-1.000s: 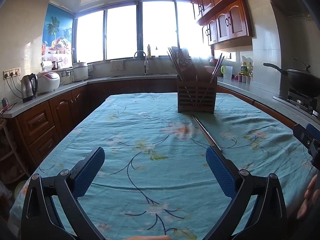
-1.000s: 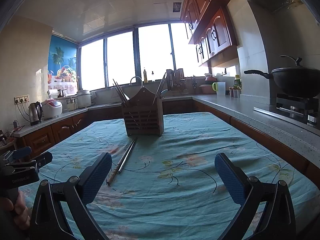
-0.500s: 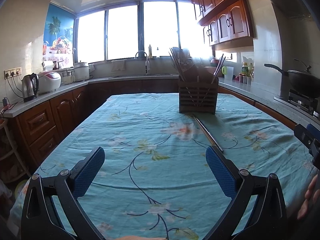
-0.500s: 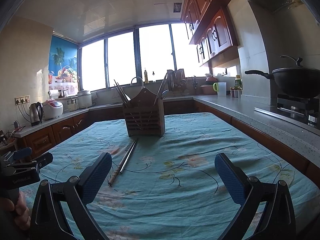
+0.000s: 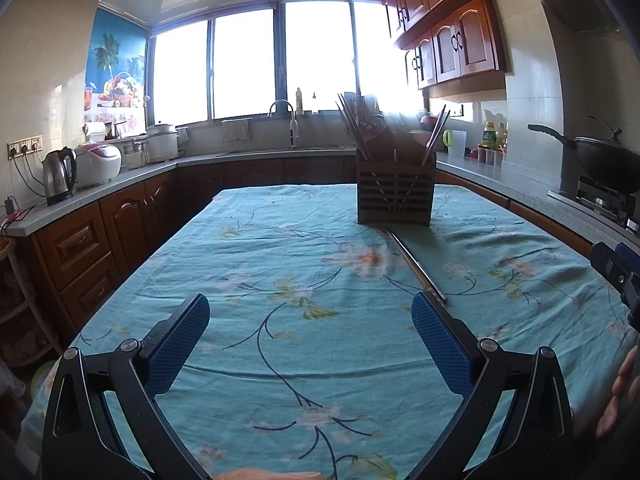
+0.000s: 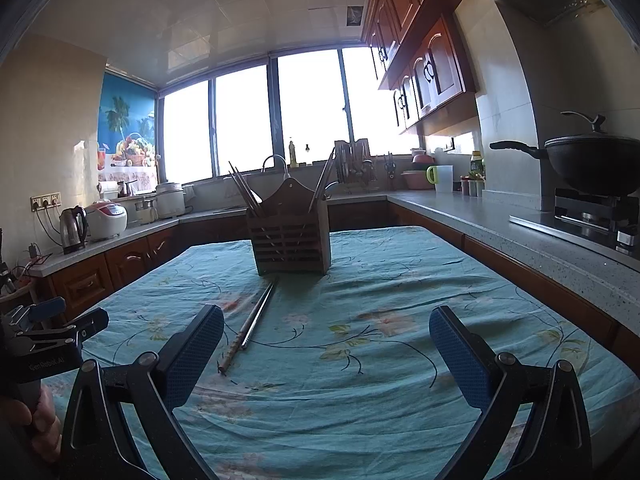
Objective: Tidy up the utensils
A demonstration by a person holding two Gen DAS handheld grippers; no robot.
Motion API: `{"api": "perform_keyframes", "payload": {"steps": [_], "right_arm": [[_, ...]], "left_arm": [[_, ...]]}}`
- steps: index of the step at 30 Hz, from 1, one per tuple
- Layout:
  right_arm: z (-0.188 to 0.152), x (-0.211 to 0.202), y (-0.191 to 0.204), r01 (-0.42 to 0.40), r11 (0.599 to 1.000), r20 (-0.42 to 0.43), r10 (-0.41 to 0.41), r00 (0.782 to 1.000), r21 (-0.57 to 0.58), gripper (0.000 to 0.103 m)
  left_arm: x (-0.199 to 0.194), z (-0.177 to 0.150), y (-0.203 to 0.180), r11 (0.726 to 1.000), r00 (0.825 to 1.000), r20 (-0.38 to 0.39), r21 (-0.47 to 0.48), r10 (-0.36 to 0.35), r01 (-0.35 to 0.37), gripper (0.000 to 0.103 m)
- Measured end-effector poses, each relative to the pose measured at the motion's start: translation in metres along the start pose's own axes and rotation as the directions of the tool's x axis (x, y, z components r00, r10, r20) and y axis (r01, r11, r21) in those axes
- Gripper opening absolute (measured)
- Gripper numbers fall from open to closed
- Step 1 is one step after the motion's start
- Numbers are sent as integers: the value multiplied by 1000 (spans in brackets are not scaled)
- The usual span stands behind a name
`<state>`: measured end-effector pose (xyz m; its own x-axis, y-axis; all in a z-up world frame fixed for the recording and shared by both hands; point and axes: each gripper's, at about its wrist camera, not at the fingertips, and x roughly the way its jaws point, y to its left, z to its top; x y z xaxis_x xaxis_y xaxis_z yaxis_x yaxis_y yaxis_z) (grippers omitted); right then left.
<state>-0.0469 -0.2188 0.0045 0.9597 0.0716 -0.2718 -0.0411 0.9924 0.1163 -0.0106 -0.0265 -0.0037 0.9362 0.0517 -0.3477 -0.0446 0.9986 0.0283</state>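
Note:
A brown slatted wooden utensil holder [image 5: 394, 196] [image 6: 291, 246] stands upright on the teal flowered tablecloth [image 5: 280, 280] [image 6: 380, 300], with several chopsticks leaning in it. A pair of chopsticks [image 5: 416, 266] [image 6: 250, 322] lies flat on the cloth in front of the holder. My left gripper [image 5: 310, 340] is open and empty above the near cloth, the chopsticks' near end by its right finger. My right gripper [image 6: 326, 352] is open and empty, the chopsticks just right of its left finger.
Counters run around the table: a kettle [image 5: 60, 174] and rice cooker [image 5: 98, 162] on the left, a sink [image 5: 286, 120] at the back, a wok on a stove [image 6: 596, 166] on the right. The other gripper shows at each view's edge [image 6: 40, 340].
Both grippers have drifted only slightly; the holder sits a little further right in both views. The chopsticks and holder have not moved.

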Motion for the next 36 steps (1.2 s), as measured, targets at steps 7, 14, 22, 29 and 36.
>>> {"api": "perform_keyframes", "payload": {"steps": [7,14,22,29,36], "right_arm": [[0,0,0,0,1000,-1,0,1000,1,103],[0,0,1,1,1000,1,-1,1000,2,103],[0,0,0,0,1000,2,0,1000,2,103],[1,-1,0,0,1000,4,0,1000,3,103],[4,-3,1,-2,1000,7,2,1000,2,103]], "left_arm": [[0,-1,-1,1000,1000,-1,5,0,0,103],[-1,-1,0,1000,1000,2,6,-3,3,103],[0,-1,0,1000,1000,3,8,-5,5,103],[0,0,-1,1000,1000,2,8,-10,10,103],[1,0,-2,1000,1000,1,6,-14,14,103]]}}
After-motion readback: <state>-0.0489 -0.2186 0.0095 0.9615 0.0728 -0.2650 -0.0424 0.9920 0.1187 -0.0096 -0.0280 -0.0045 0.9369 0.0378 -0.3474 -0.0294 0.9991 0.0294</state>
